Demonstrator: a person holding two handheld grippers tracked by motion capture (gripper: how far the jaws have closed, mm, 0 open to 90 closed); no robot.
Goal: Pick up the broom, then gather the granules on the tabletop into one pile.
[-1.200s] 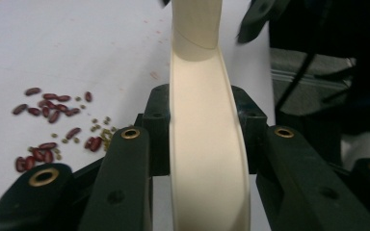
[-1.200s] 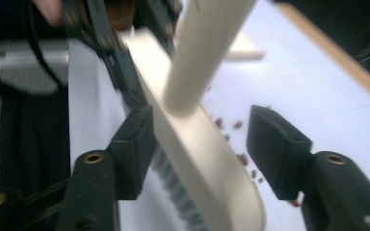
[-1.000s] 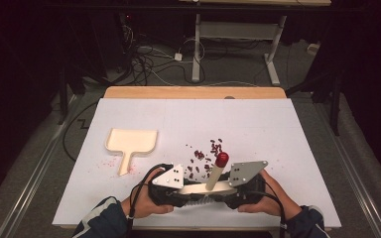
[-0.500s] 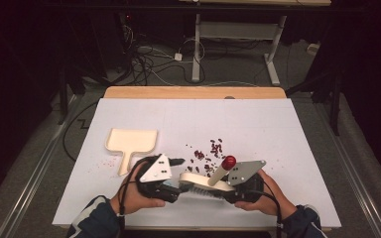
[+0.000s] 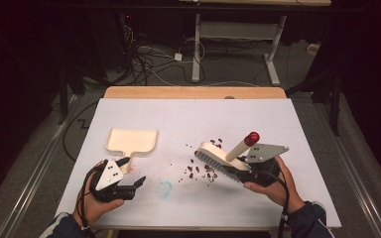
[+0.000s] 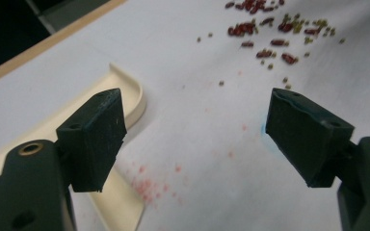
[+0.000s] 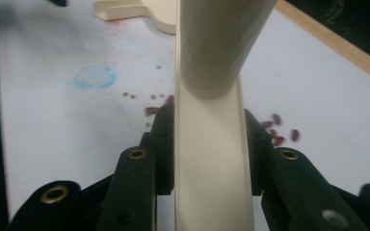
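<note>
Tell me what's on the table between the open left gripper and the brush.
In the high view, a faint blue smudge and scattered red beans lie between the left gripper and the brush.

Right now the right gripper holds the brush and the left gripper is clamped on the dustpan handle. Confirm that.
Not quite. The right gripper does hold the brush, but the left gripper grips nothing: the left gripper view shows its jaws apart over bare table, the dustpan beside one jaw.

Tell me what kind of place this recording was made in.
Most likely a lab or workshop test bench, not a home. A white-covered table stands in a dark room, loose cables lie on the floor behind it, and an adjustable desk frame stands further back.
</note>
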